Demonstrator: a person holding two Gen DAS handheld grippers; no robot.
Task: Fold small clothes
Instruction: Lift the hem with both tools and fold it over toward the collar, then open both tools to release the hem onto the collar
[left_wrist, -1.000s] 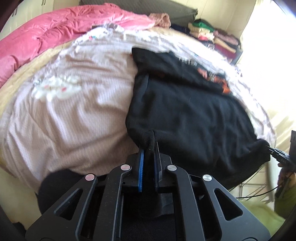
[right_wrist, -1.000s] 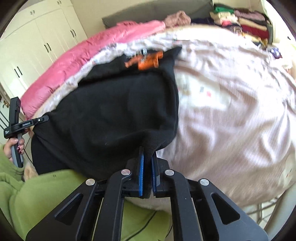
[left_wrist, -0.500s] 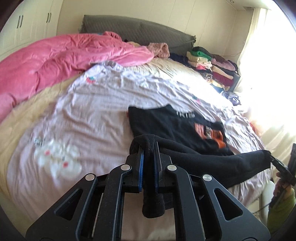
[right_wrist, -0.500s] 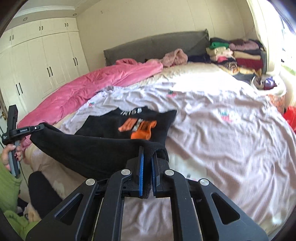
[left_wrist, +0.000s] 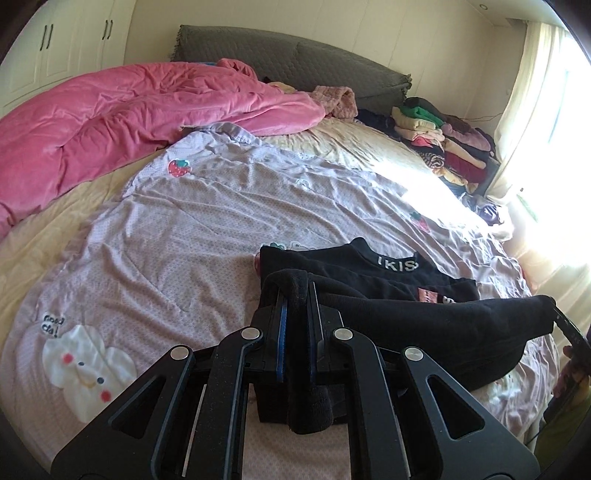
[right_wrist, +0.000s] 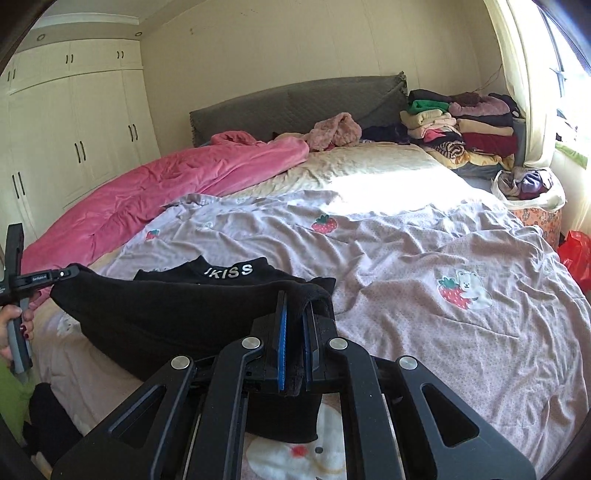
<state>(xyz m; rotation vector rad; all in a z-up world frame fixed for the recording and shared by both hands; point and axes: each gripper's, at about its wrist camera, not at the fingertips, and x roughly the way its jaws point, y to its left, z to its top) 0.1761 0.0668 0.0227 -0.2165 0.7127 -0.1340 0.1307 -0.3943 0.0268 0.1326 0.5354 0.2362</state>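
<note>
Both grippers are clenched on the black top (left_wrist: 424, 317): left gripper (left_wrist: 295, 321) and right gripper (right_wrist: 293, 325) each pinch a hem corner, holding it above the lilac bedsheet (left_wrist: 184, 240). Risk: uneven lowering skews the fold; thin bunched fabric may slip out.

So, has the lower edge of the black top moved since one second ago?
Yes. The lower edge of the black top, pinched by both grippers, has moved up the lilac sheet toward its collar and the headboard, folding the garment over itself.

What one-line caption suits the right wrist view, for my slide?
Right hand-held gripper and left hand-held gripper lift a black top's hem above the bed.
</note>
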